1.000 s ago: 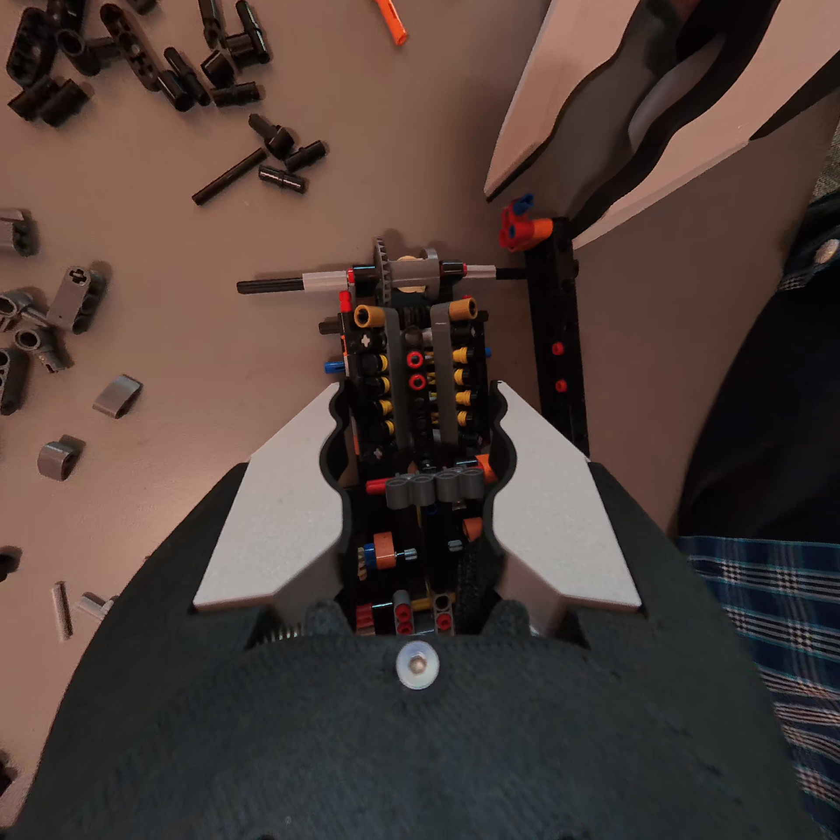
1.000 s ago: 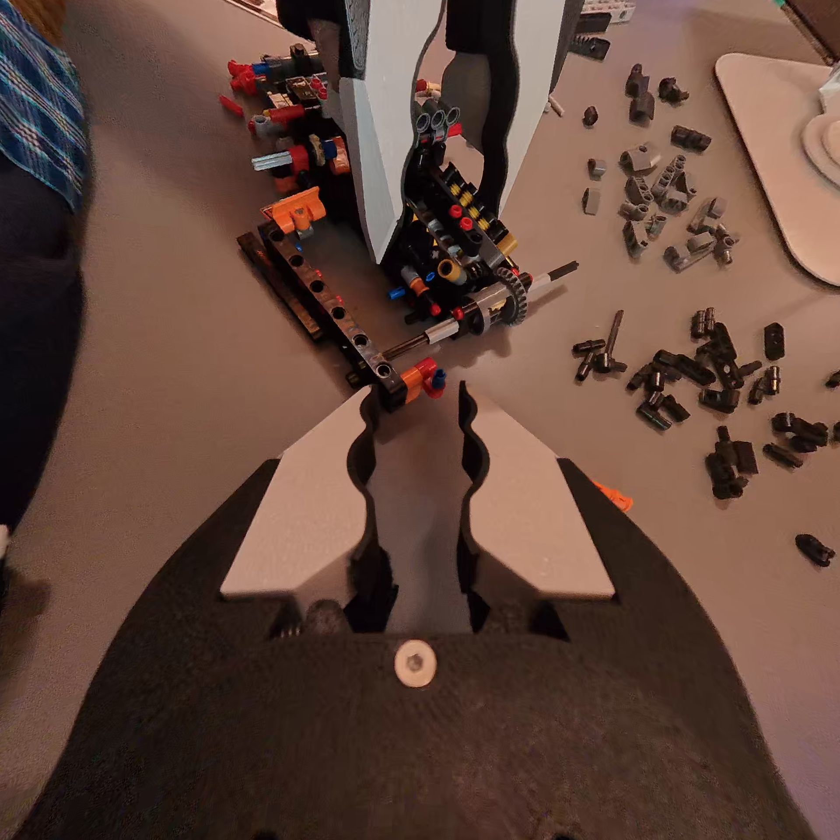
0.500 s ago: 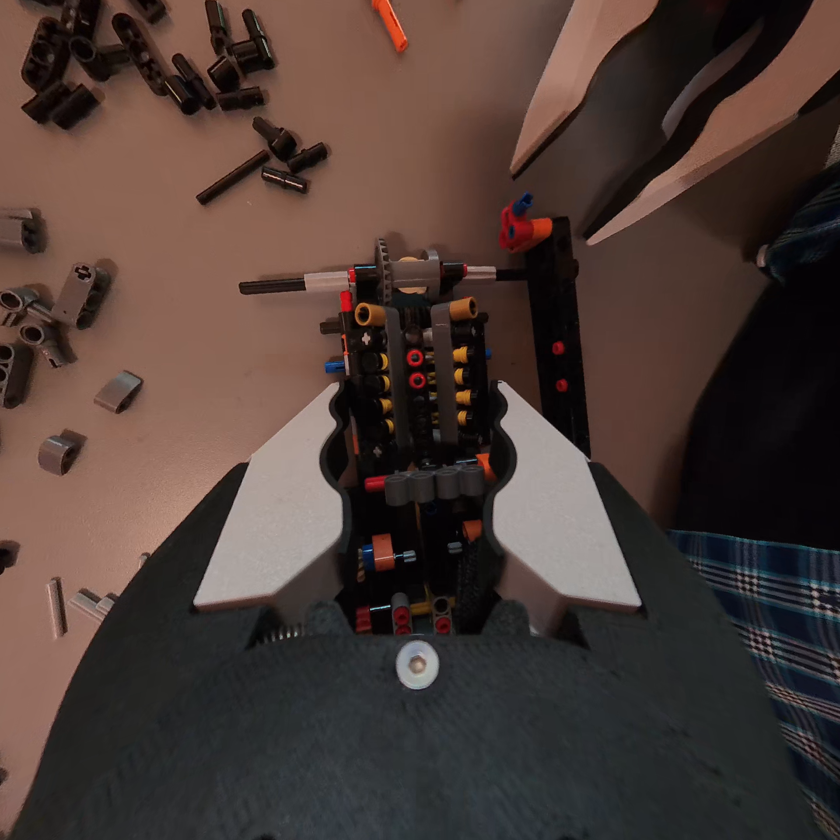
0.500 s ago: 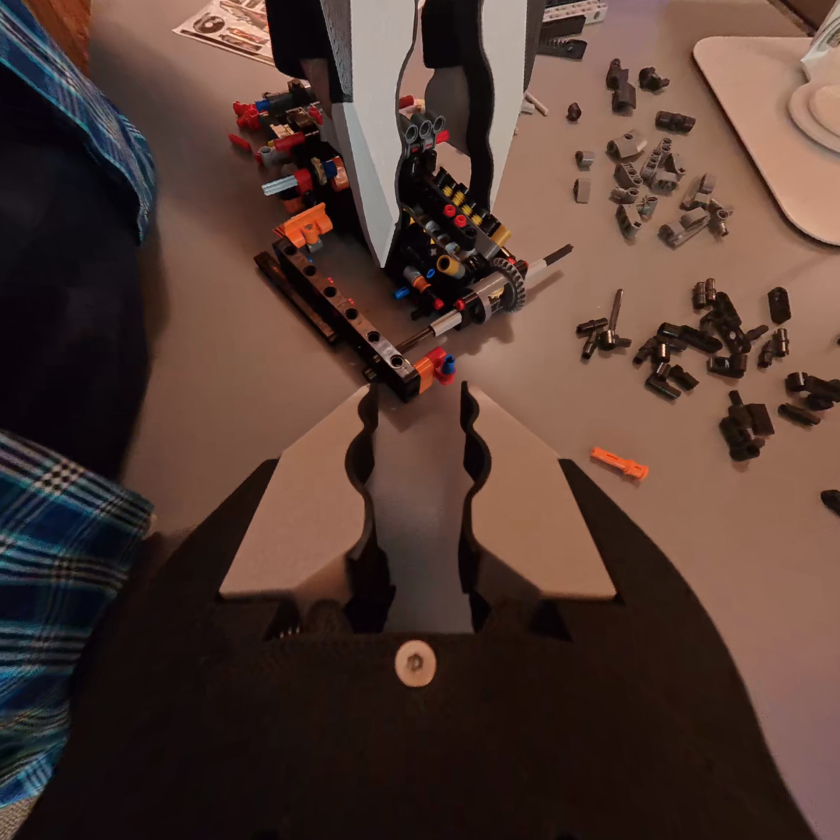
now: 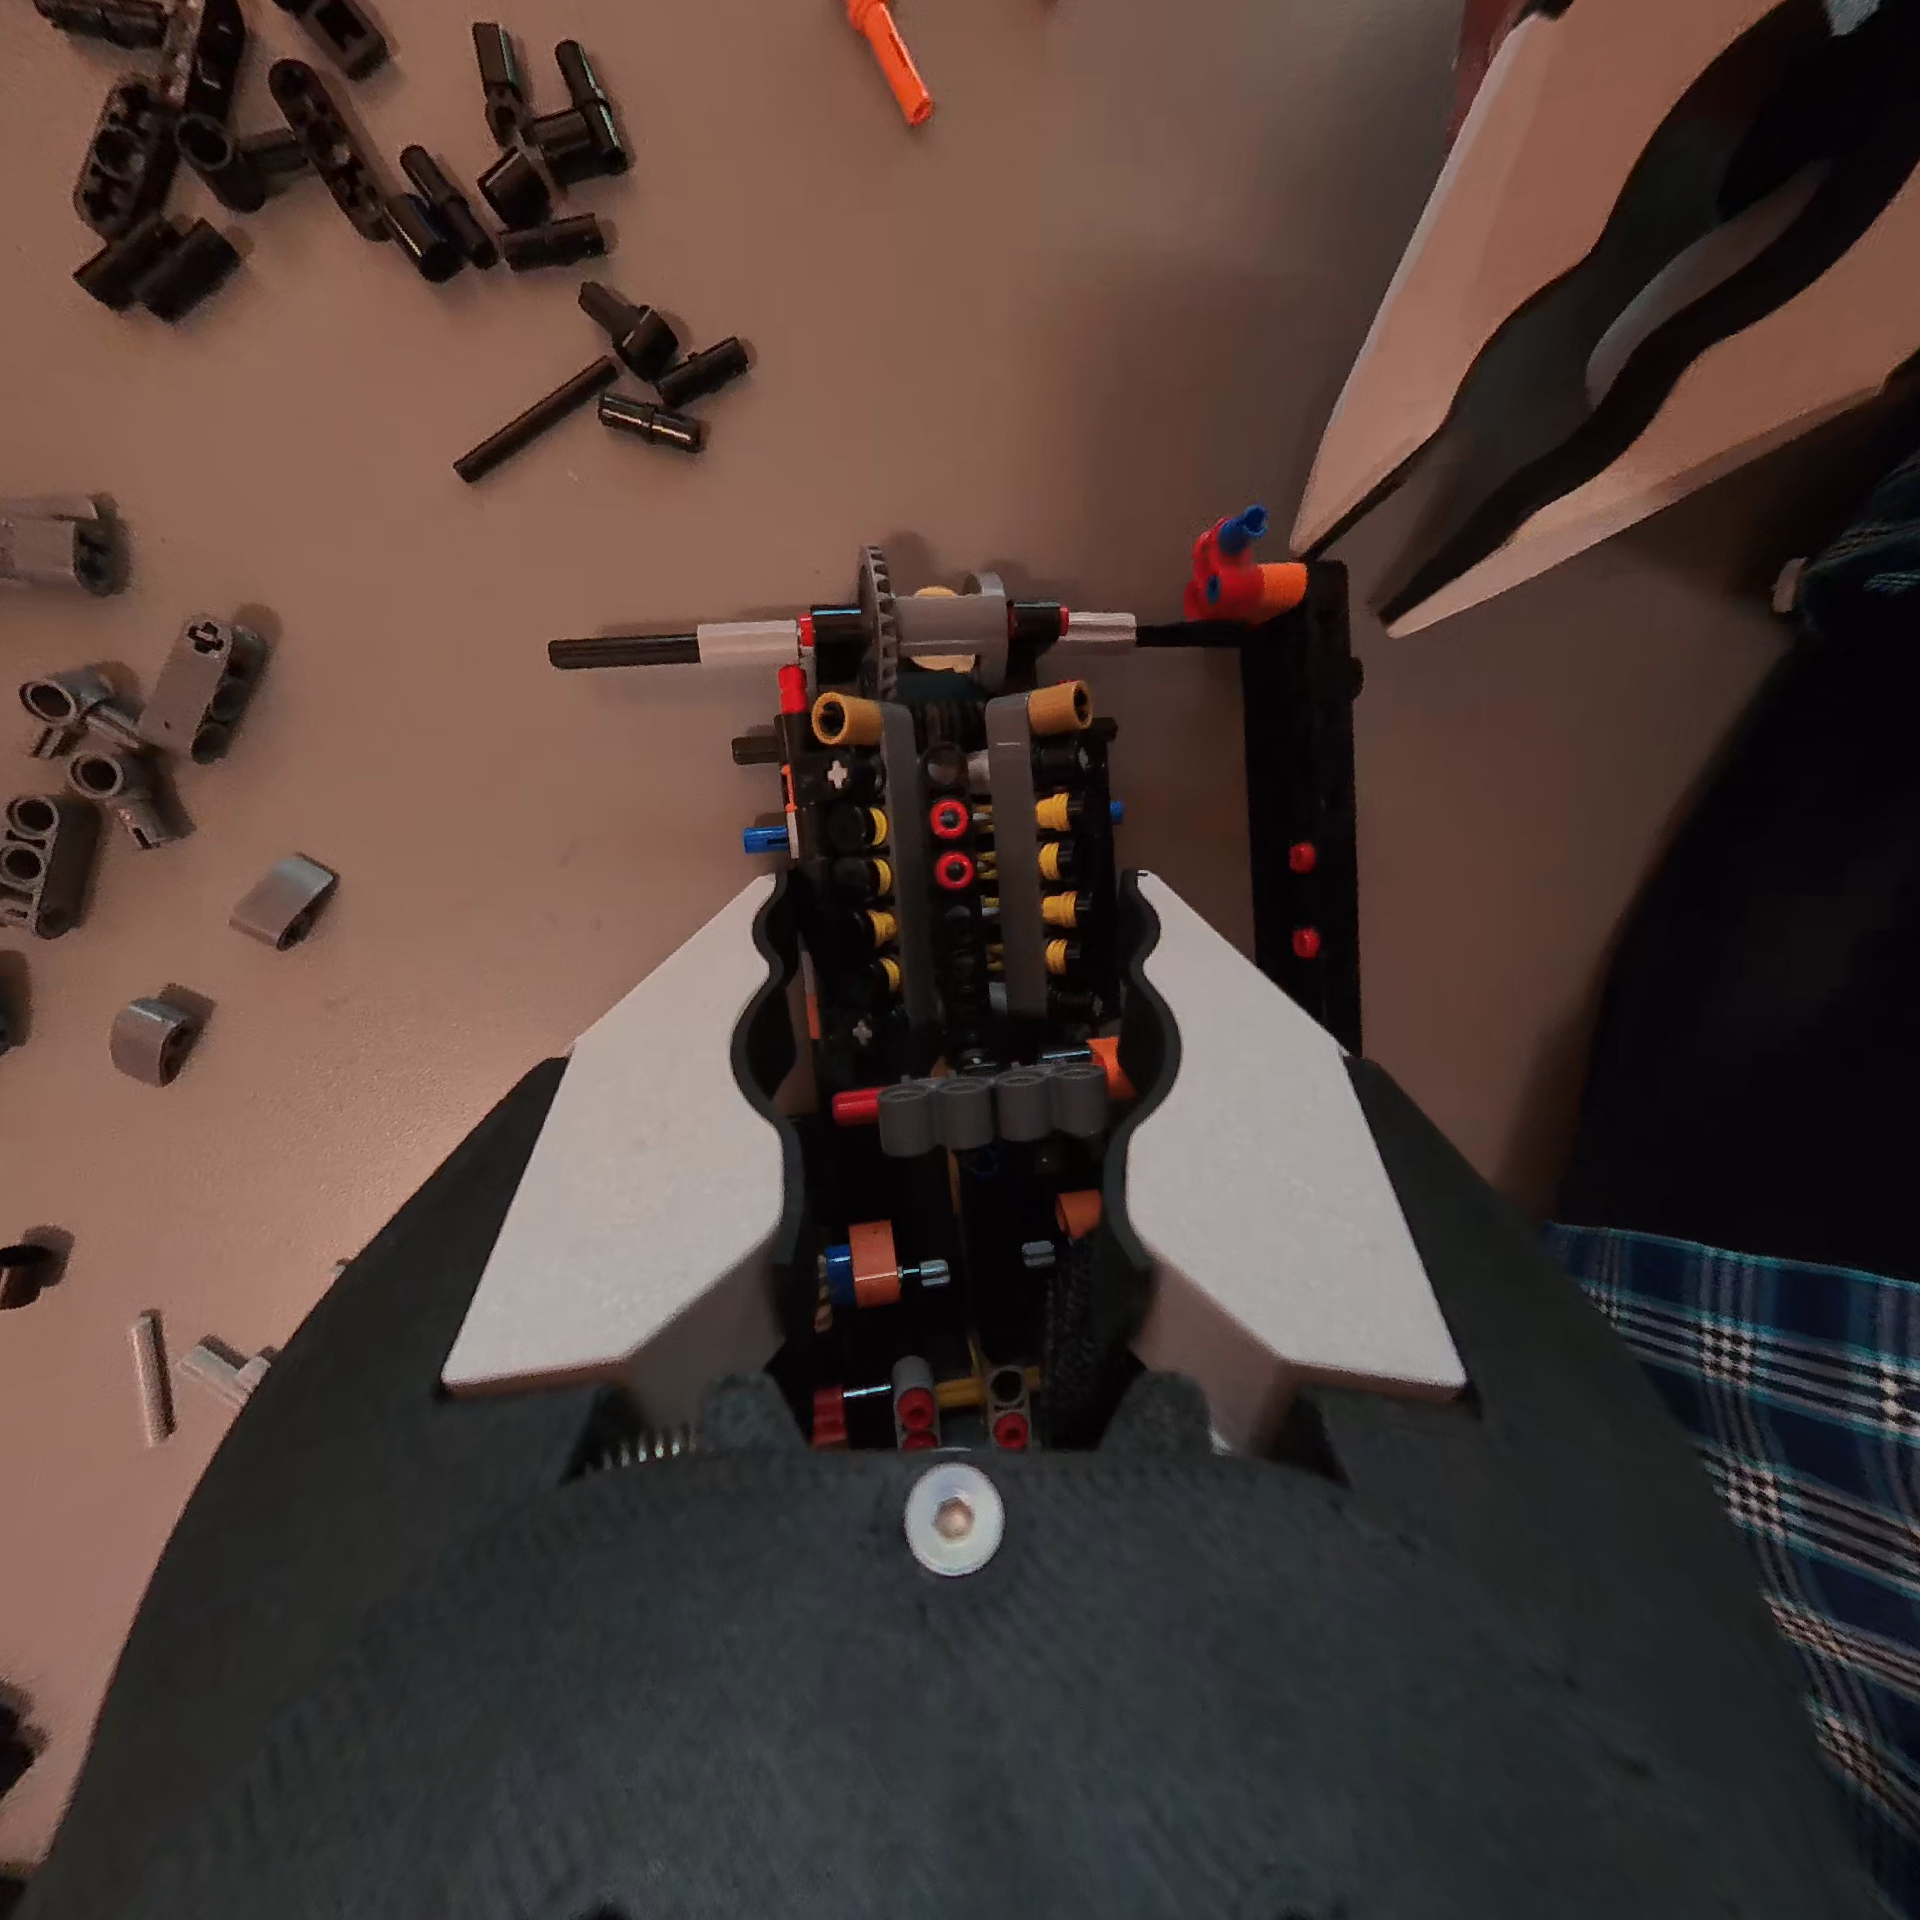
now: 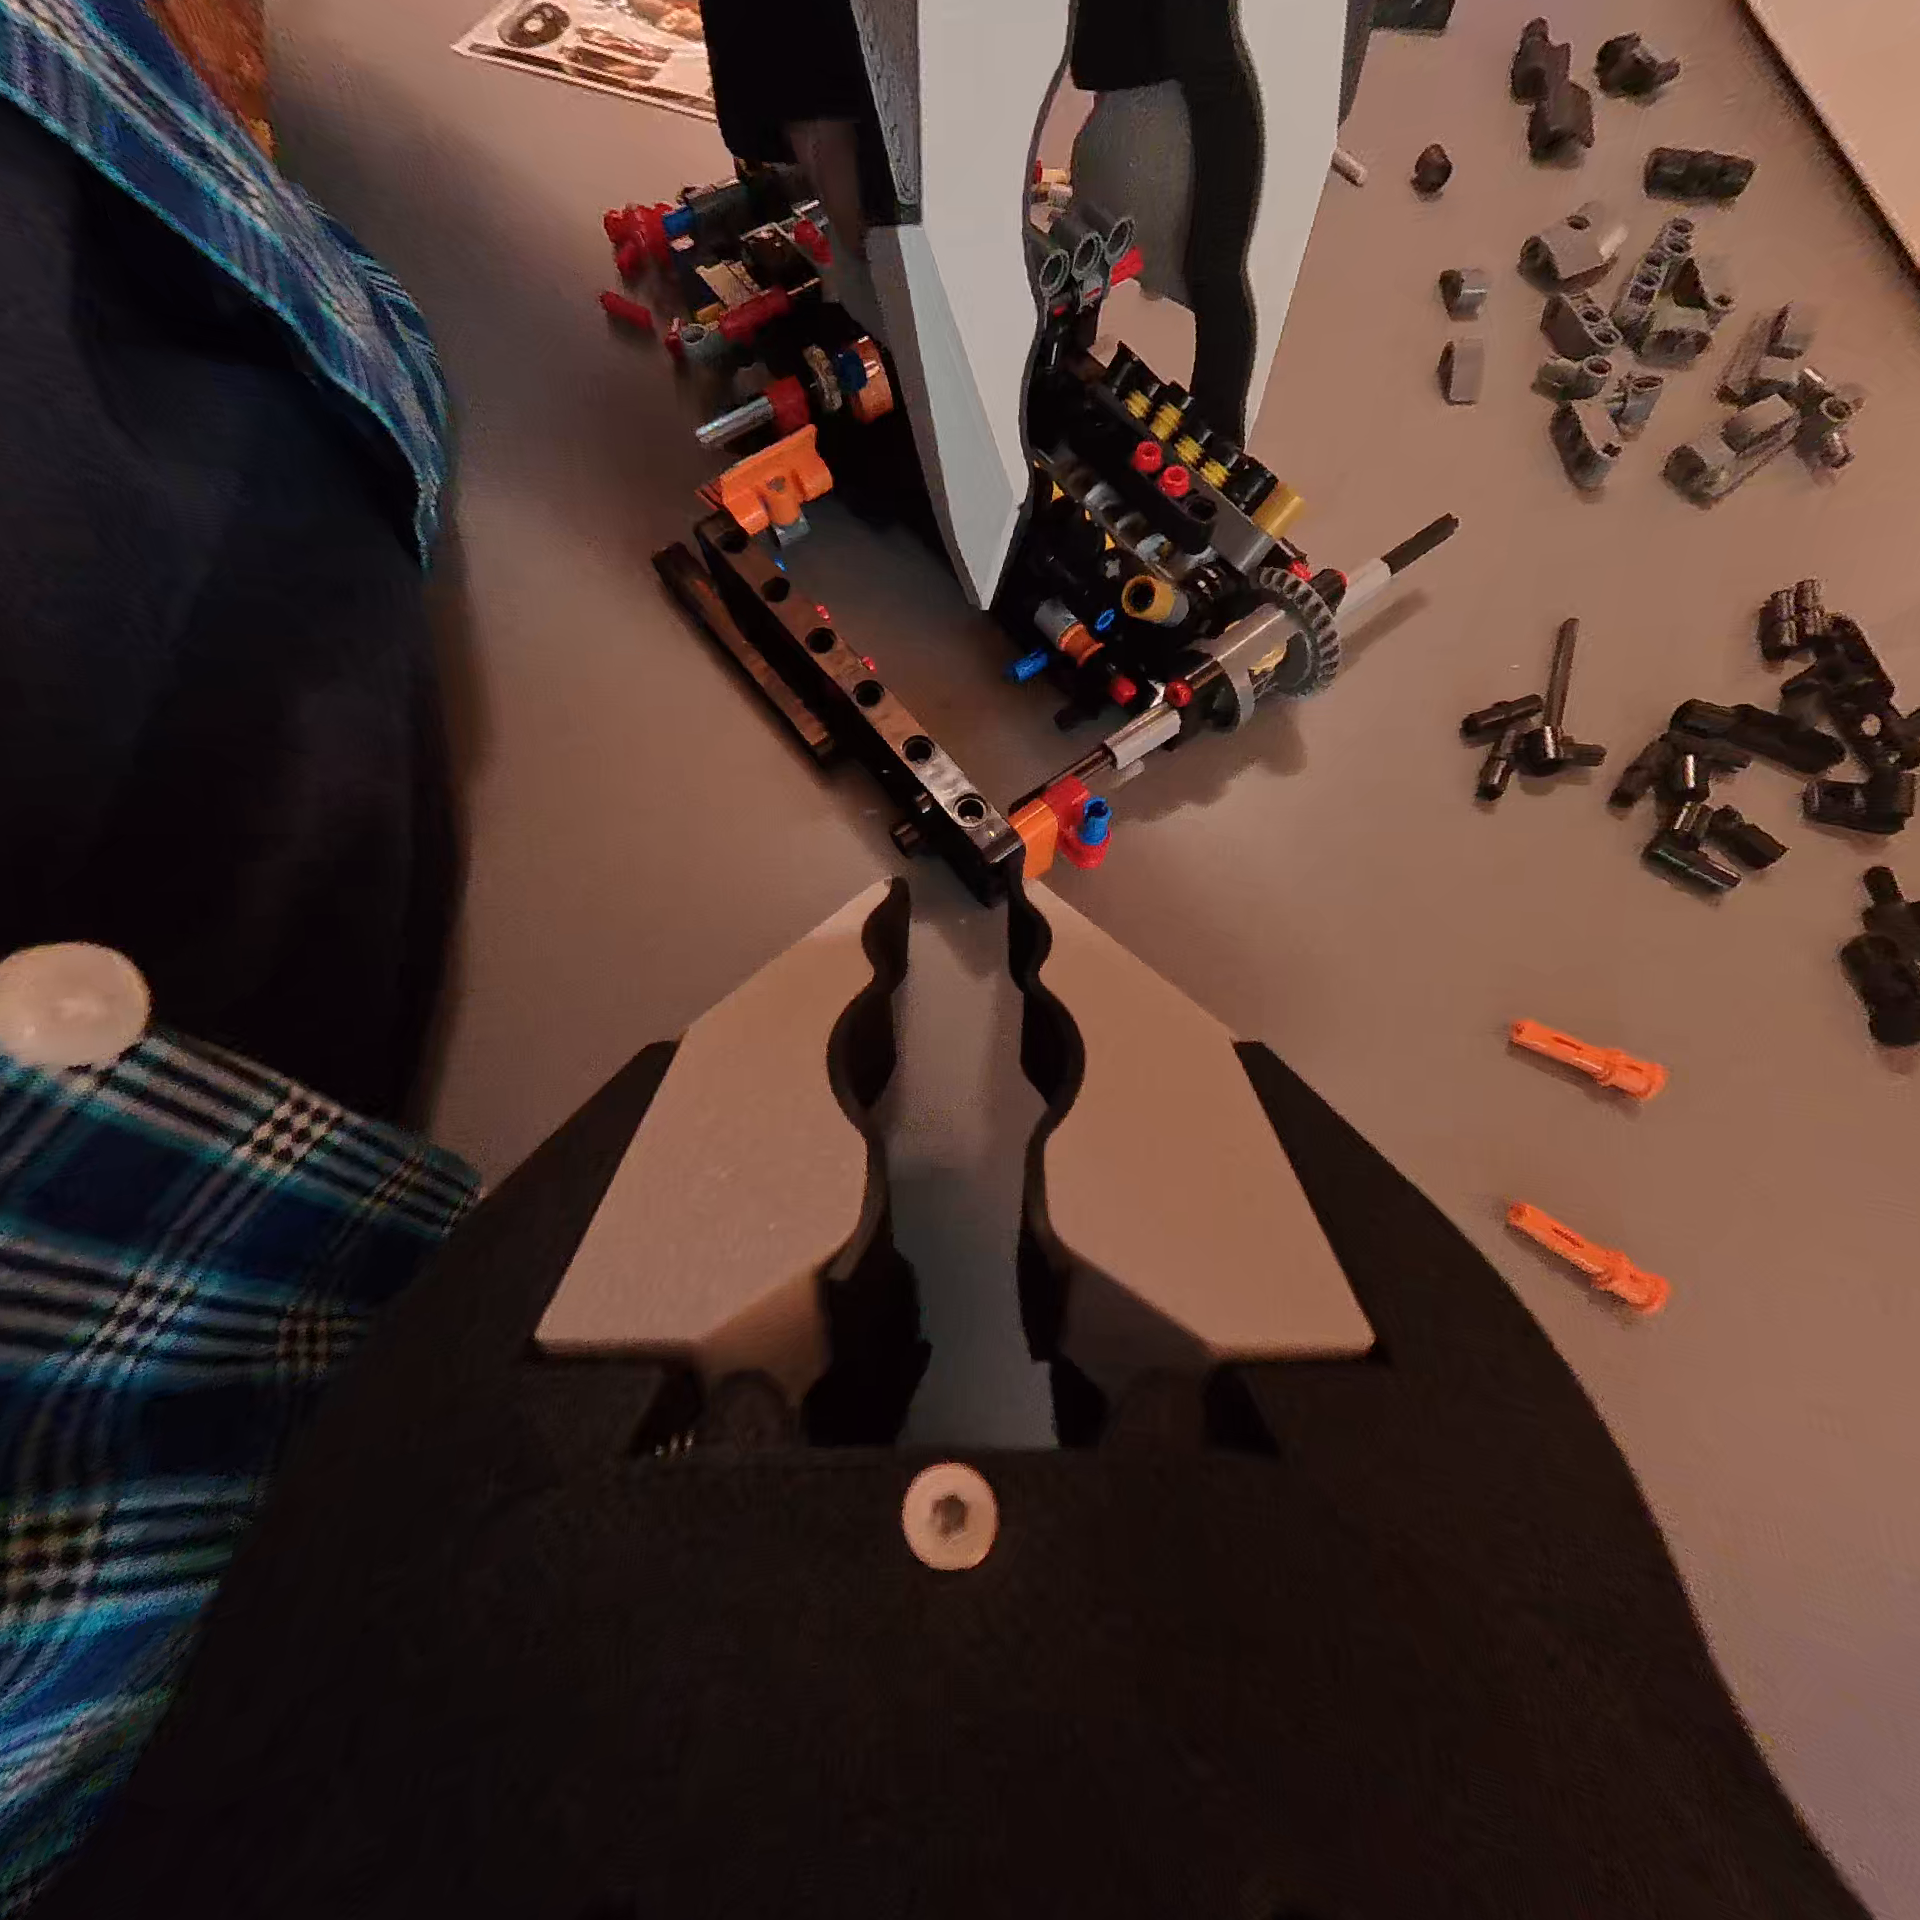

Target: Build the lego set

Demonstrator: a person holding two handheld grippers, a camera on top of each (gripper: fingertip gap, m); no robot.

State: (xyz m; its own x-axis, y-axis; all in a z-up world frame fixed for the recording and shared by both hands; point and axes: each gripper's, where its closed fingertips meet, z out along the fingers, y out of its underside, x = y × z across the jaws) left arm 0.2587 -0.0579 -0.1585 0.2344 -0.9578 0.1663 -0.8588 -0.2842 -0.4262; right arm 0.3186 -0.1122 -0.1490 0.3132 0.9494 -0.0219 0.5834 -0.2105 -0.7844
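Observation:
My left gripper (image 5: 961, 894) is shut on the lego model (image 5: 966, 831), a black Technic assembly with yellow, red and grey parts, a gear and a long axle, resting on the table. In the right wrist view its white fingers (image 6: 945, 364) straddle the model (image 6: 1143, 520). A black beam (image 6: 831, 665) runs along the model's side and ends in an orange and red connector (image 6: 1055, 826), which also shows in the left wrist view (image 5: 1236, 582). My right gripper (image 6: 956, 894) is empty, its fingers a narrow gap apart, tips just short of that beam end. It shows in the left wrist view (image 5: 1345, 582).
Loose black pieces (image 6: 1745, 769) and grey pieces (image 6: 1662, 343) lie right of the model. Two orange pins (image 6: 1584, 1070) lie near my right gripper. An instruction booklet (image 6: 592, 52) lies at the back. A person's plaid sleeve (image 6: 156, 1247) is at the left.
My right gripper's fingers have narrowed, and its tips have come up close to the beam's connector end. My left gripper still holds the model in the same place.

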